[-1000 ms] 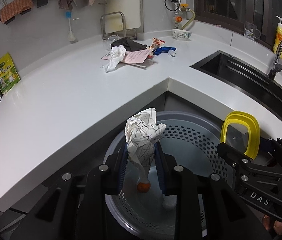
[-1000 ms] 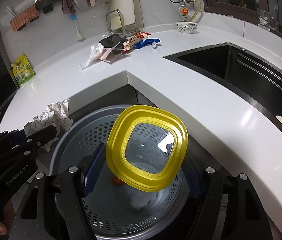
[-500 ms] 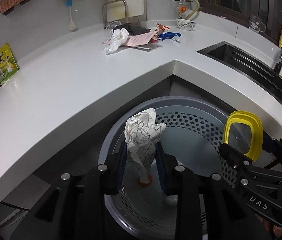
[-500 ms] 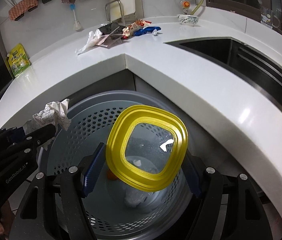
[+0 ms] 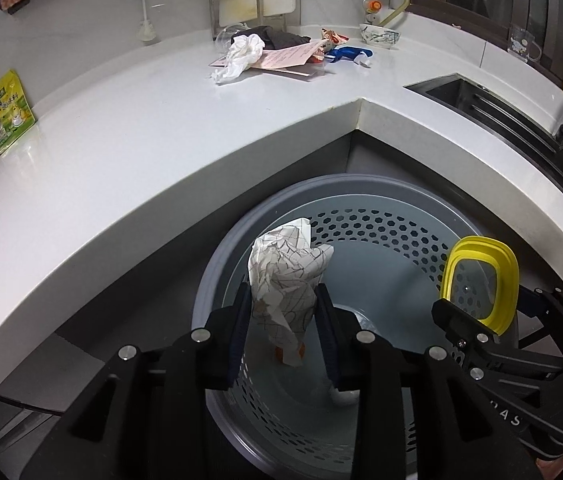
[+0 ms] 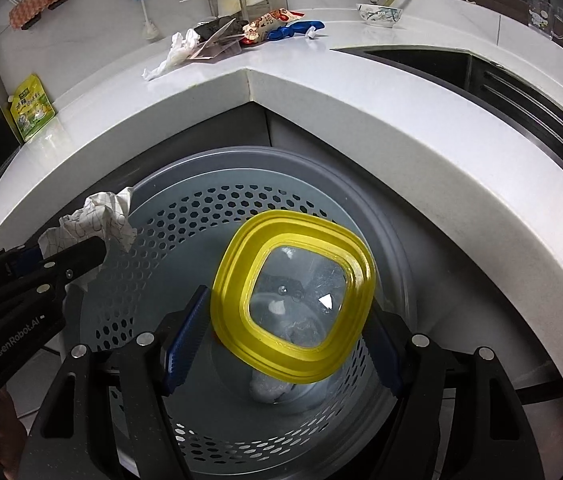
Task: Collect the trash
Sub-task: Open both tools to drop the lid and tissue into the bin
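Left tongs [image 5: 283, 320] opening around paper [image 5: 287, 280]; both lower over bin [image 5: 381, 188].

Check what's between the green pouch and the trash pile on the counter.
Nothing: in the left wrist view, bare white counter runs from green pouch to trash pile.

left tool [image 5: 283, 320]: black frame, silver screws, blue ribbed pads, white "GenRobot.AI" lettering | right tool [image 6: 285, 344]: same black build, blue pads, "DAS" marking
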A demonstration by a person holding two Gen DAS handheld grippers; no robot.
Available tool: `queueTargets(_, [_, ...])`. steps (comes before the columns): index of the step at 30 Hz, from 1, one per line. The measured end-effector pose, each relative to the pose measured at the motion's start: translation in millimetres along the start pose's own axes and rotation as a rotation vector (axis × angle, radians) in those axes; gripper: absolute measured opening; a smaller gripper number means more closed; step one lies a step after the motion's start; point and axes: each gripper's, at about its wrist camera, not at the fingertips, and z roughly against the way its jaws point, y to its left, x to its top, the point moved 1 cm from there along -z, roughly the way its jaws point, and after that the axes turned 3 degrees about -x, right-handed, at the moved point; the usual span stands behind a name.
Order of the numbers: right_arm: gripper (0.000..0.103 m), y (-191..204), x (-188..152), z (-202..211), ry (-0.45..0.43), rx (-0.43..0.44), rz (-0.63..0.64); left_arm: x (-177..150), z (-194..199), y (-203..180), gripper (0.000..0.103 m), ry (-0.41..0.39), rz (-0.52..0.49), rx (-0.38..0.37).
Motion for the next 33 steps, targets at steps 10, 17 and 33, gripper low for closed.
queueTargets(10, [0.073,-6,2,3,0.001,-0.013,-0.014,-1,7,2,0.054,-0.019,0.005,0.023])
queueTargets(17, [0.074,-7,3,4,0.0,-0.013,-0.019,0,10,3,0.06,-0.022,0.012,0.027])
queueTargets(33, [0.074,-11,6,12,-0.017,0.016,-0.04,2,14,3,0.064,-0.031,0.018,0.024])
